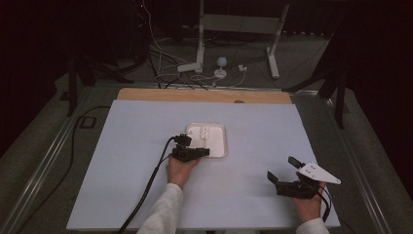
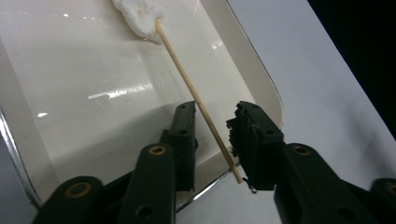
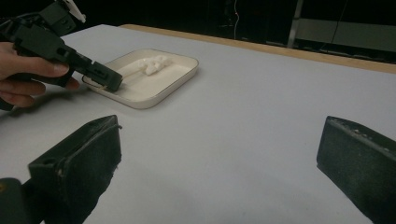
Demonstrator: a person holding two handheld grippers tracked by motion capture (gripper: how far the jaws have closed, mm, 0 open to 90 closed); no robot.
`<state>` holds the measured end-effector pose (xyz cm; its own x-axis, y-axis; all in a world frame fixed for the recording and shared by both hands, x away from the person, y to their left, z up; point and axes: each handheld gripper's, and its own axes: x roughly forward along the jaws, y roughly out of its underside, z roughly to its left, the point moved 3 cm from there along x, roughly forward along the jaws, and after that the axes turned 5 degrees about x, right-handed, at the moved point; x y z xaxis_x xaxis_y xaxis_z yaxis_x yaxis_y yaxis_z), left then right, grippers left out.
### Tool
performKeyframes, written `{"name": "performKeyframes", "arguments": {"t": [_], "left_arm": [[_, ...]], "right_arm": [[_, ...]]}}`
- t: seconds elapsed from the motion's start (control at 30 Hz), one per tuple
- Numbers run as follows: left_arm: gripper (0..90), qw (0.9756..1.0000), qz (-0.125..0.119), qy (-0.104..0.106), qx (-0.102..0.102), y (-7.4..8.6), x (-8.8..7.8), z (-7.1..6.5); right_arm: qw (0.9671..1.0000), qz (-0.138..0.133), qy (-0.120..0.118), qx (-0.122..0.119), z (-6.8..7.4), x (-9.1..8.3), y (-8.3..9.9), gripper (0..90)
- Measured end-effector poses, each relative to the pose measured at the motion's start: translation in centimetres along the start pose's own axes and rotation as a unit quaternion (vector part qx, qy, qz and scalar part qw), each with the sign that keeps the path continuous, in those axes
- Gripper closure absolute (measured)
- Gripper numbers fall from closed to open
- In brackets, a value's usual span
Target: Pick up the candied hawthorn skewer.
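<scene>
Left gripper [image 2: 212, 135] jaws astride skewer [image 2: 196, 100], not yet gripping

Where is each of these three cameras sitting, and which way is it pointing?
High view: above the person's side, looking forward and down at the table; forearms, both hands.
Left gripper view: rides the left tongs, looking along its jaws at a skewer between them.
Right gripper view: rides the right tongs, facing across the table.
All share the white tray.

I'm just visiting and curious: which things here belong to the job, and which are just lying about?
In the job:
thin wooden skewer with white marshmallows
shallow white tray
left hand-held gripper

Lying about:
white cables
white metal stand
</scene>
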<state>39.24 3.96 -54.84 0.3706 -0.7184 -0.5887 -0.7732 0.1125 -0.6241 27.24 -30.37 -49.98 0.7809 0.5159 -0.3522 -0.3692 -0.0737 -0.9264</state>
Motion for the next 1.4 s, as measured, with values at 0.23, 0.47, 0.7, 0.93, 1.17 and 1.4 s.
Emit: {"name": "performKeyframes", "arguments": {"t": [0.23,0.47,0.7,0.93,1.17,1.4], "left_arm": [[88.1,0.9998,-0.004,0.006,-0.016,0.0,0.1,-0.1],[90.0,0.9999,-0.005,0.002,-0.015,0.0,-0.2,-0.1],[90.0,0.9995,-0.022,0.013,-0.02,0.1,-1.2,0.0],[90.0,0.9983,-0.05,0.027,-0.012,-0.1,-3.3,-0.6],[90.0,0.9966,-0.073,0.039,0.004,-0.1,-5.7,-0.9],[90.0,0.9942,-0.095,0.049,0.009,0.4,-8.0,-0.4]], "right_arm": [[1.0,0.0,0.001,0.0,0.0,0.0,0.0,0.0],[1.0,0.001,0.0,-0.001,0.0,0.0,0.0,0.0],[1.0,0.001,0.0,-0.001,0.0,0.0,0.0,0.0],[1.0,0.002,-0.002,-0.001,0.1,0.1,0.0,0.0],[1.0,0.003,-0.004,-0.001,0.2,0.2,0.0,0.0],[1.0,0.004,-0.007,0.002,0.3,0.3,0.0,0.0]]}}
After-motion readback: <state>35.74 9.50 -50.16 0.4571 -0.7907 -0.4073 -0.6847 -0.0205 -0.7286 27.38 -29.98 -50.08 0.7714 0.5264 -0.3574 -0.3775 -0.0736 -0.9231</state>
